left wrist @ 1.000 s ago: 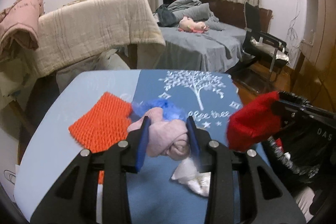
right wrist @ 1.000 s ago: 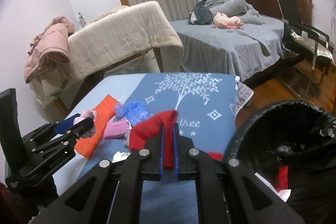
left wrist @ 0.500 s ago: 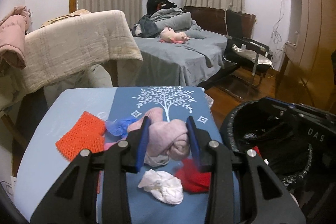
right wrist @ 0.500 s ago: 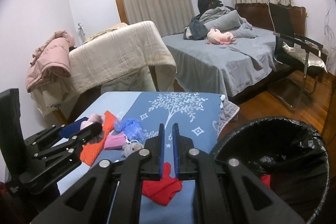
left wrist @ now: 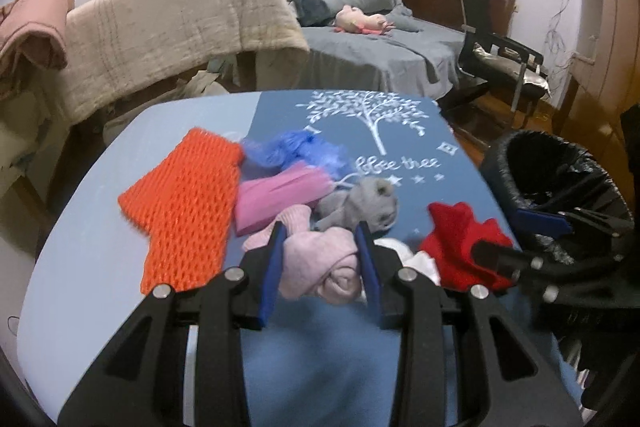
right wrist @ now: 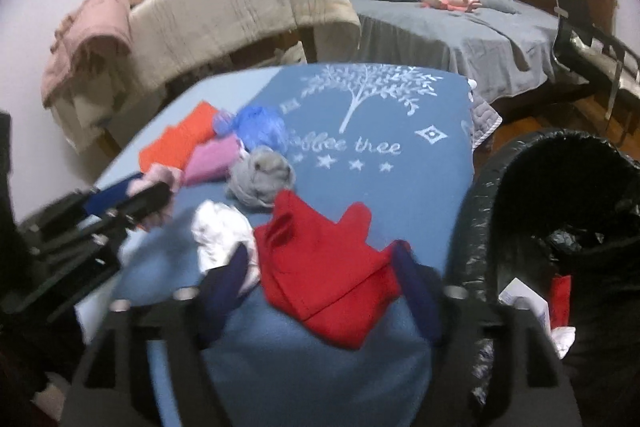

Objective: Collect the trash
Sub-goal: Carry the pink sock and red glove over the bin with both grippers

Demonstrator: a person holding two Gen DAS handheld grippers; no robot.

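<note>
My left gripper (left wrist: 322, 271) is shut on a rolled pale pink cloth (left wrist: 320, 263) just above the blue table (left wrist: 360, 367). My right gripper (right wrist: 320, 287) is open, its blurred fingers on either side of a red cloth (right wrist: 324, 267) lying on the table; the red cloth also shows in the left wrist view (left wrist: 460, 247). A black-lined trash bin (right wrist: 560, 227) stands at the table's right edge, with paper and a red scrap inside. On the table lie white crumpled paper (right wrist: 220, 235), a grey wad (right wrist: 260, 179), a pink piece (right wrist: 212, 159), a blue plastic wad (right wrist: 256, 127) and orange foam netting (left wrist: 184, 199).
Behind the table is a chair draped with a beige blanket (left wrist: 172, 27) and a pink garment (left wrist: 36, 19). A grey bed (left wrist: 380, 47) and a black chair (left wrist: 496, 59) stand at the back right. Wooden floor shows to the right.
My right gripper has opened and dropped down around the red cloth, which it let fall on the table earlier. My left gripper has come back lower over the table, still holding the pink cloth.
</note>
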